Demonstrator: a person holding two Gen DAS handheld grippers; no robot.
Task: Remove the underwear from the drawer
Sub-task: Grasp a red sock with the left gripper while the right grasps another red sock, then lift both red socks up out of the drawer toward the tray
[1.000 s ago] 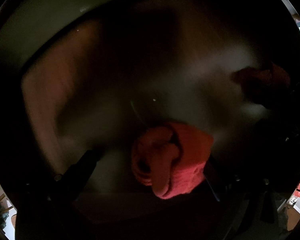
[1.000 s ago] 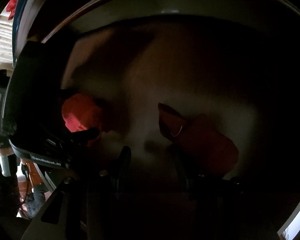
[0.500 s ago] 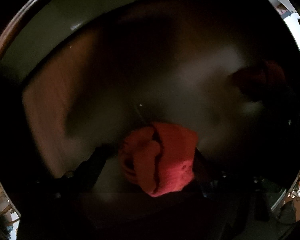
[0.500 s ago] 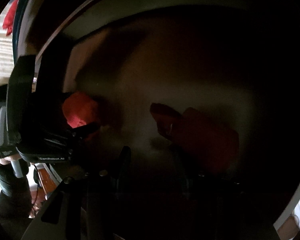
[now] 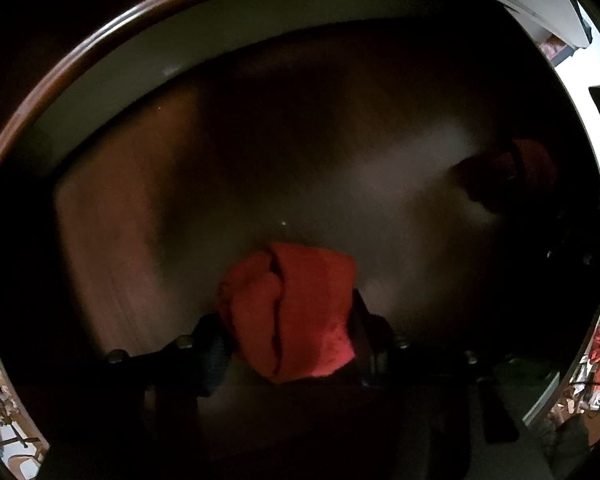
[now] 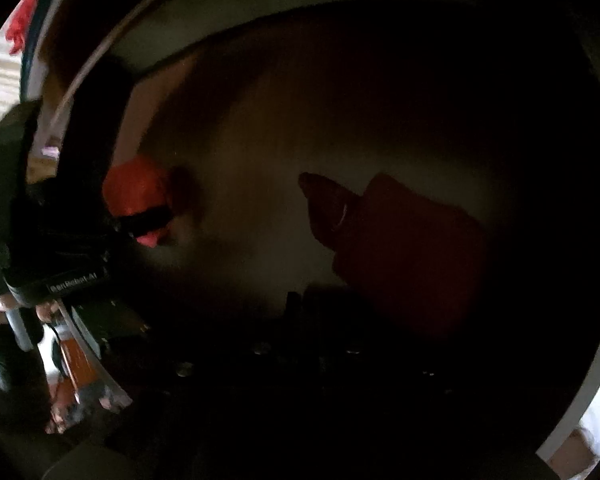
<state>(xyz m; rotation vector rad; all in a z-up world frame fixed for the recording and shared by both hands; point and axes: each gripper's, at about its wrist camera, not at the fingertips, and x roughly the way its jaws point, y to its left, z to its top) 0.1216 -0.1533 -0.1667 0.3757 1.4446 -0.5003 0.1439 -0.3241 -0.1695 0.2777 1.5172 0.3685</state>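
- Left wrist: closed in since 1 s ago — left gripper [image 5: 290,330] w/ fingers spread earlier, now clenched on red underwear [image 5: 292,312], bundle filling the gap betw. fingers, low in the dim drawer [image 5: 100,240].
- Meant grasp made; lift-out prob. next.
- Right wrist: drifted little. Showed same red underwear pinched at far left, 2nd darker red piece [image 6: 404,248] lying on drawer floor ahead. Right gripper [image 6: 320,312] too dark — jaw state couldn't be told.

Red cloth [image 6: 20,20] is seen hanging by a striped wall [image 6: 0,84] — wooden chair bits [image 5: 16,440] are glimpsed down low.
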